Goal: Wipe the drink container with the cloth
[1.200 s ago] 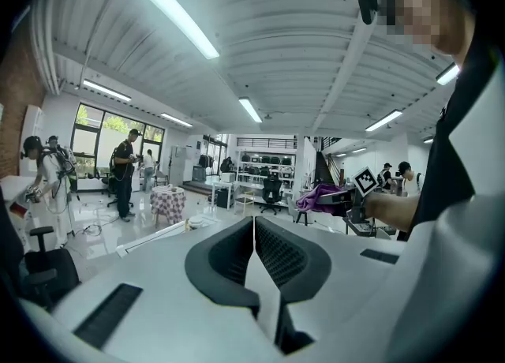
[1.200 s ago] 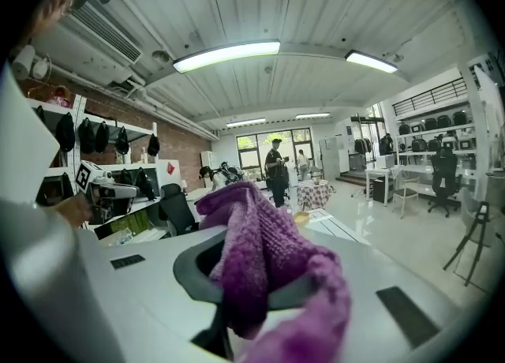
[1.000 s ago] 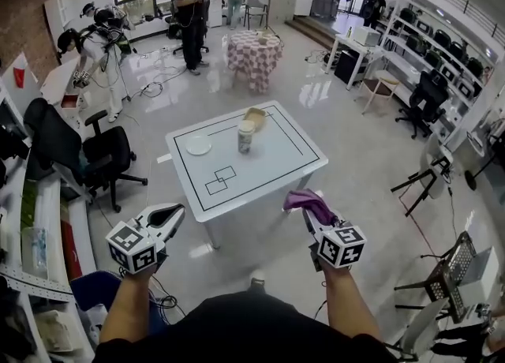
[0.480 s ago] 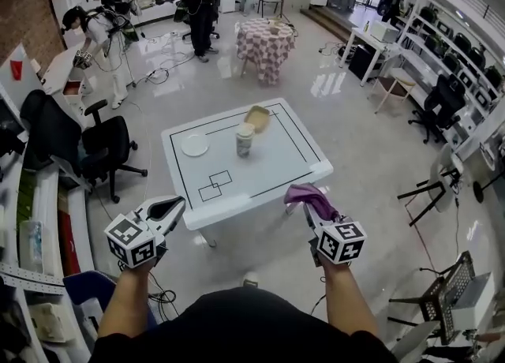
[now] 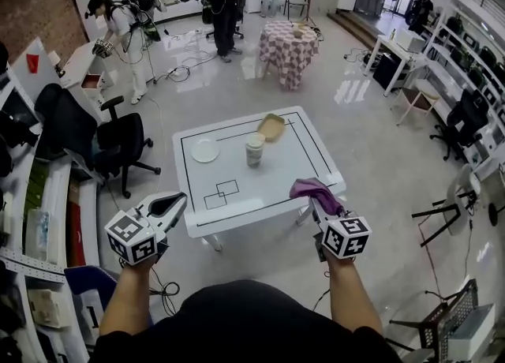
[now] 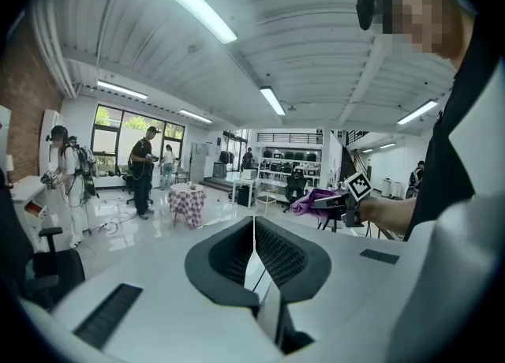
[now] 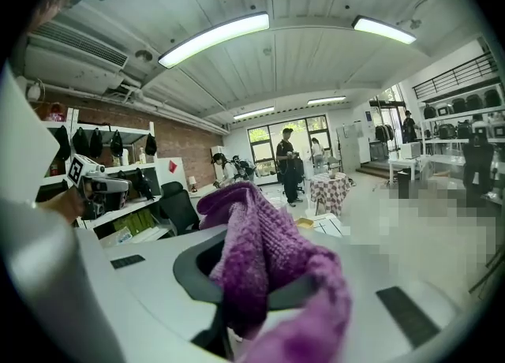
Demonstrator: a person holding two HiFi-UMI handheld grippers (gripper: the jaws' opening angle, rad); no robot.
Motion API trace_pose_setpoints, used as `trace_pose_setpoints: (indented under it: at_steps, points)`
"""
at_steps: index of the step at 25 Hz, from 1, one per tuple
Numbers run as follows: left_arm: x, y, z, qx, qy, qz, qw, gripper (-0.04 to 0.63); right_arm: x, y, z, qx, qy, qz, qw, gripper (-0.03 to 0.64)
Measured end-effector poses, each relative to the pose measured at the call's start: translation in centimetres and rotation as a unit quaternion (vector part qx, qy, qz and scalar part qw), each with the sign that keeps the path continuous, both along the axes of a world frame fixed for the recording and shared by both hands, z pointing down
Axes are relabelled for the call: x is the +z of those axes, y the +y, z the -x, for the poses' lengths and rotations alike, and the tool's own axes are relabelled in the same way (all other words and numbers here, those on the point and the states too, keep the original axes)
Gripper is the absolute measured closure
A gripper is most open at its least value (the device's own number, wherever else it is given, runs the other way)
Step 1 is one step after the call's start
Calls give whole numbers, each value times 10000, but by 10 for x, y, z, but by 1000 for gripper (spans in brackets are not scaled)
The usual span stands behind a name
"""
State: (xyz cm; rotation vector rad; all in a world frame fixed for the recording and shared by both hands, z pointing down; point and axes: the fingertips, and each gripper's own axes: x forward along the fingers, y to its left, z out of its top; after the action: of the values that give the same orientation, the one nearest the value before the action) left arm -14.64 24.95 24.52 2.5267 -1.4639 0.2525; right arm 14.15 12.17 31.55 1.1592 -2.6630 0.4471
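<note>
A pale lidded drink container [image 5: 254, 149] stands upright near the middle of the white table [image 5: 276, 176]. My right gripper [image 5: 316, 198] hovers over the table's near right corner, shut on a purple cloth [image 5: 314, 192] that drapes over its jaws [image 7: 260, 267]. My left gripper [image 5: 175, 203] hangs off the table's near left corner, shut and empty, its jaws pressed together in the left gripper view [image 6: 254, 251]. Both grippers are well short of the container.
A white plate [image 5: 205, 150] and a tan bowl [image 5: 271, 127] also sit on the table. A black office chair [image 5: 118, 144] stands left of it. A checkered-cloth table [image 5: 289, 50] and several people are farther back. Shelves line both walls.
The table and its objects have come nearer to both grippers in the head view. The cloth stays in the right gripper, and the left gripper stays shut.
</note>
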Motion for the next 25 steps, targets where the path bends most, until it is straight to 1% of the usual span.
trace_pose_setpoints:
  at_steps: [5,11,17,21,25]
  points:
    - [3,-17,-13,47,28,28,10000,571,-11,-23,6,-148,22,-82,9999,534]
    - [6,-43,-5,92,73,-12,9999,571,-9,-46,21,-194,52,-95,9998,534]
    - [10,-79,29,239,143,65,9996,571,-13,-73,51,-85,151,-94,9998,534]
    - [15,-112,47,492,192,102,9985,571,-14,-92,65,139,205,-90,9997,534]
    - [21,-149,74,827,213,116,9963,571,-10,-110,91,413,272,-56,9988,534]
